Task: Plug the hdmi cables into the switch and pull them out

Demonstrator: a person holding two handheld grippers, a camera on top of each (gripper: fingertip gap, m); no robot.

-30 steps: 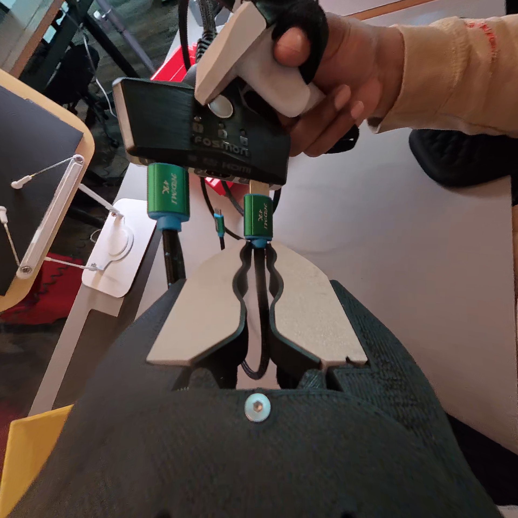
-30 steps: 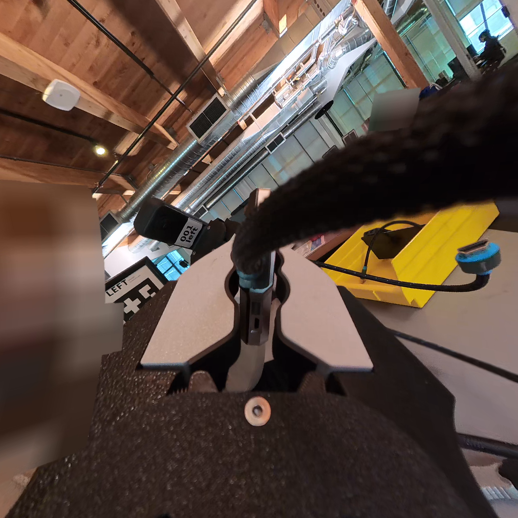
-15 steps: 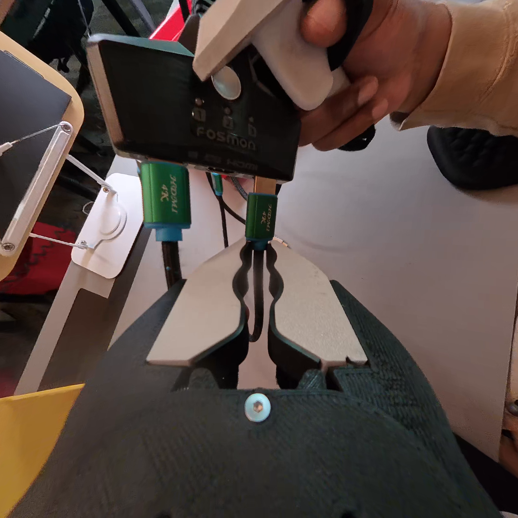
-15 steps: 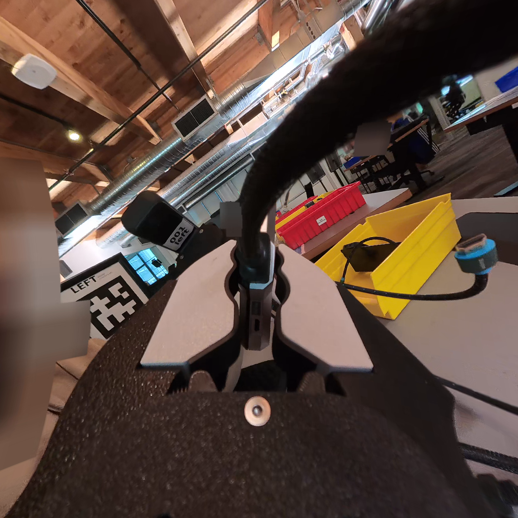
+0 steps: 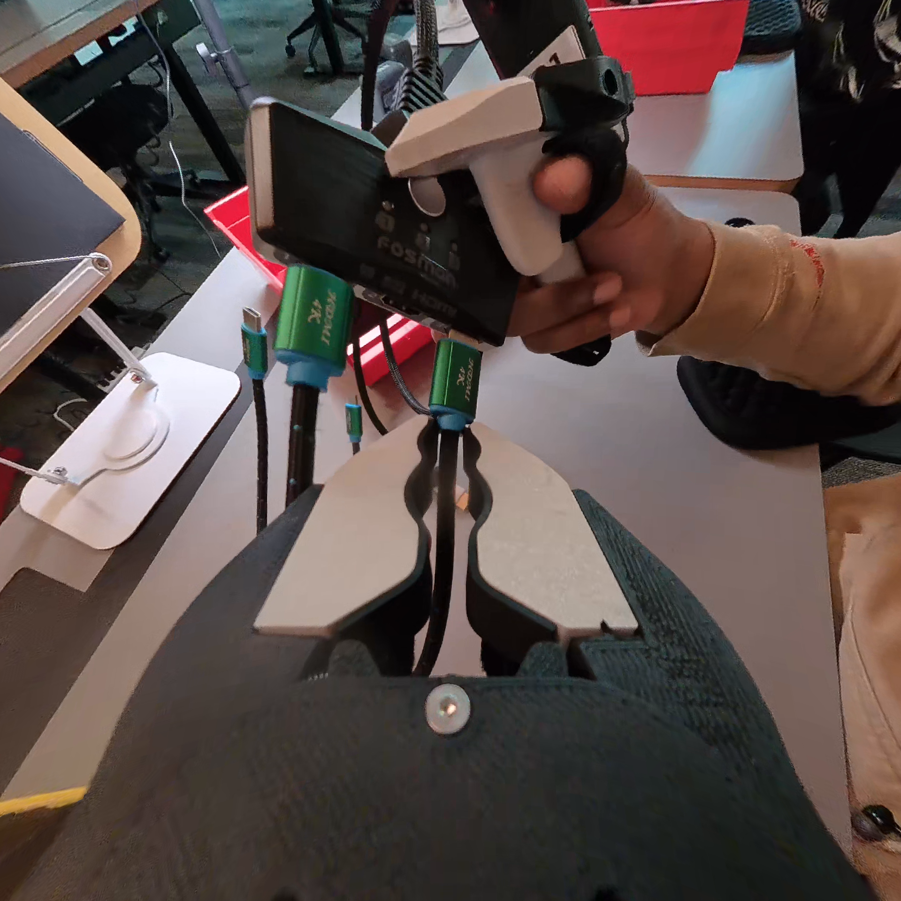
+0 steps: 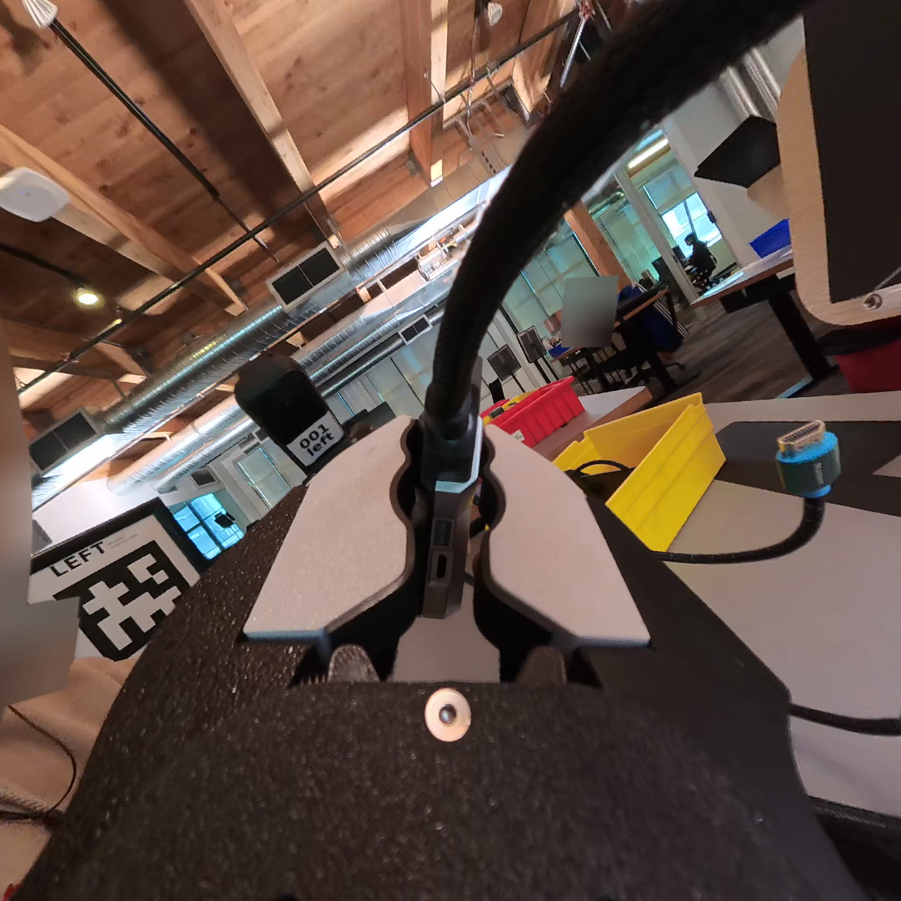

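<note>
The switch (image 5: 370, 244) is held up off the table (image 5: 634, 487), a flat black box with its long axis running from upper left to lower right in the left wrist view, its port edge facing down toward the left tool (image 5: 448, 439). The right tool (image 6: 446, 458) is closed on the switch, edge-on between its fingers (image 6: 341, 526), with a thick black braided cable (image 6: 536, 195) arching up out of the top end.

A green plug (image 5: 314, 322) sits in the left port, hanging straight down on its black cable. A second green plug (image 5: 456, 375) stands just under the right port, its metal tip touching or partly in the port; how deep it sits cannot be told. The left tool is narrowed around this plug's cable (image 5: 441, 536), just below the blue collar. Both plugs, the switch face and both tools carry printed lettering.

A loose blue-collared plug (image 6: 807, 463) lies on the grey table, tip pointing up and left. A yellow bin (image 6: 653, 468) and a red bin (image 6: 536, 414) stand beyond. Overhead are timber beams and silver ducts; the room is an open office with glass walls.
</note>
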